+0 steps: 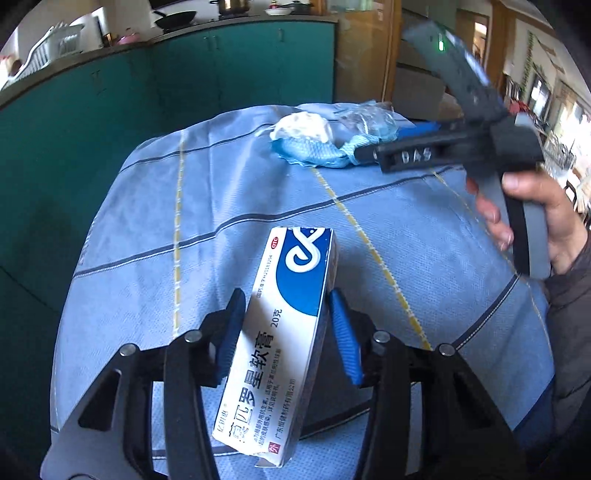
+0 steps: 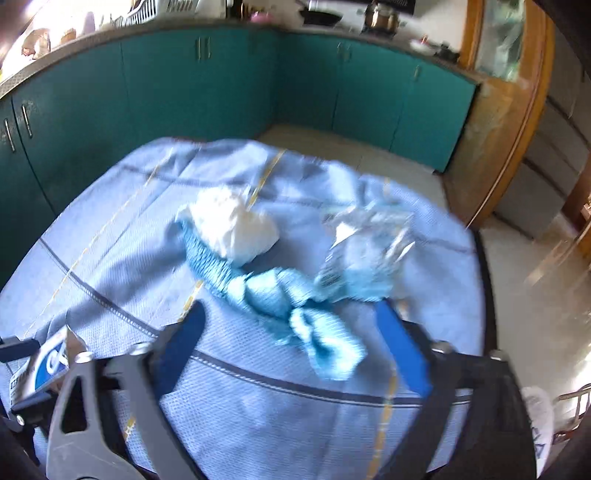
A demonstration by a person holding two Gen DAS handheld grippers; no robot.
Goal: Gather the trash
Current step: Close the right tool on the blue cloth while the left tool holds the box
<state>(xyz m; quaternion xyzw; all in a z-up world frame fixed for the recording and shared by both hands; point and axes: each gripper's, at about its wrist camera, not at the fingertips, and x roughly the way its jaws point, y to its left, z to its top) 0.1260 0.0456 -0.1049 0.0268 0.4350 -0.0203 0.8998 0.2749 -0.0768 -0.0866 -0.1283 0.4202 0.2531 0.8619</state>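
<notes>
Teal kitchen cabinets point(image 2: 207, 96) curve behind a table draped in a pale blue cloth point(image 1: 424, 229) crossed by dark stripes and yellow stitching, where the trash lies scattered. The left gripper point(image 1: 288, 332) clamps its blue pads against the long sides of a white-and-blue carton point(image 1: 280, 332), held just above the near part of the cloth; the box carries a white looping logo on a blue field, large Chinese characters down its face, "20克" and a small red oval mark. At the far end of the cloth, a crumpled blue rag point(image 2: 273, 295) sprawls beneath a wad of white paper point(image 2: 236, 229), which rests on it, with a crinkled clear plastic wrapper point(image 2: 365, 236) just beside them. The right gripper point(image 2: 295, 350) stands wide, its blue fingers spread to either side of the rag's near end, closing on nothing. From the left wrist camera, its black body bears the letters "DAS" and is gripped by a bare hand point(image 1: 535, 221). A dark pan point(image 1: 175, 18) sits on the counter behind.
</notes>
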